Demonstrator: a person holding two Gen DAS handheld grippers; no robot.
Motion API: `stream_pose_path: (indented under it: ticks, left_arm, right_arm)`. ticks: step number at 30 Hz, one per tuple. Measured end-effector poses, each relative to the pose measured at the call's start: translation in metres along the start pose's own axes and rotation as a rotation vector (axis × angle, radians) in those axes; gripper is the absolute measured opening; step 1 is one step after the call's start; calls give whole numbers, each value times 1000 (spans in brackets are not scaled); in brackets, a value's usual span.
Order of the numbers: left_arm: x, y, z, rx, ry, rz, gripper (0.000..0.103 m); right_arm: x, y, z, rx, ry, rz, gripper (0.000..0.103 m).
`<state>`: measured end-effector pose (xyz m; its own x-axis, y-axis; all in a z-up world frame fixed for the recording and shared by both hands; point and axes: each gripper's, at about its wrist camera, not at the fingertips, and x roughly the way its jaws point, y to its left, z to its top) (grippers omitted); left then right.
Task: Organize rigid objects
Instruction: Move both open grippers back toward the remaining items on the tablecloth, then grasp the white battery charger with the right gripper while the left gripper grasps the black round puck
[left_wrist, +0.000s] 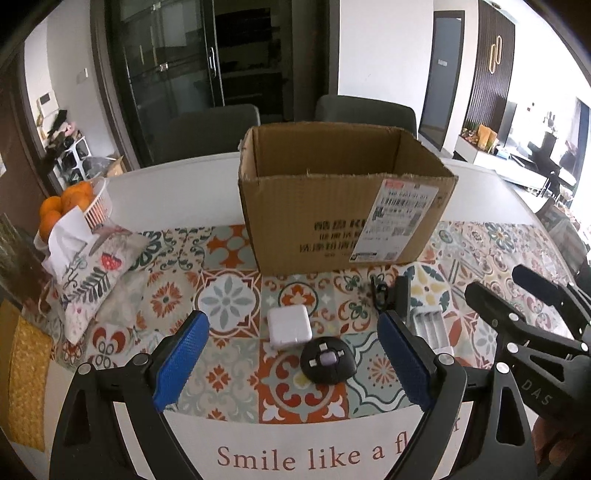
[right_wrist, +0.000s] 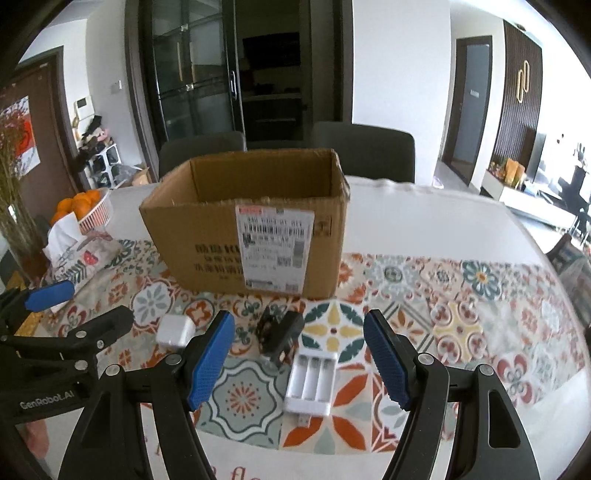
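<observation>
The left tongs are spread wide with nothing gripped; between their blue pads, down on the surface, lie a white charger block and just in front of it a round black gadget, the two nearly touching. The right tongs are also released and hold nothing; a white battery holder with three slots lies between their tips, with a small plug sticking out of its near end. Just behind the holder is a black adapter, with what may be a coiled black cable beside it, though the view there is too blurred to be sure. All these things rest on a patterned mat. Behind them on the mat stands an open cardboard box, a shipping label on its near wall. At the far left a cloth bag leans beside a white basket of oranges
</observation>
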<state>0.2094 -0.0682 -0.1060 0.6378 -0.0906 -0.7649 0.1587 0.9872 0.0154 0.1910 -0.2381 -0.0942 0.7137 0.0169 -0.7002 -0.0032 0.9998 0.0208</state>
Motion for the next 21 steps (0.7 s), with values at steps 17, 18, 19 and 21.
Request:
stream_pose_path:
  ticks: [17,18,19,21]
  left_arm:
    - [41,-11,-40,21,84,49,93]
    - [43,-10,-42,17,88,47,93]
    - [44,-10,-44,14,93,46,93]
    - [49,-10,-48,10,104,49,93]
  right_arm:
    - [53,-14,-59,77,139,1,72]
    - [55,-15,-61,81,141,2,72]
    - [58,-15,-65,86,144,3,72]
    - [63,-16,-68,89,151,-1,72]
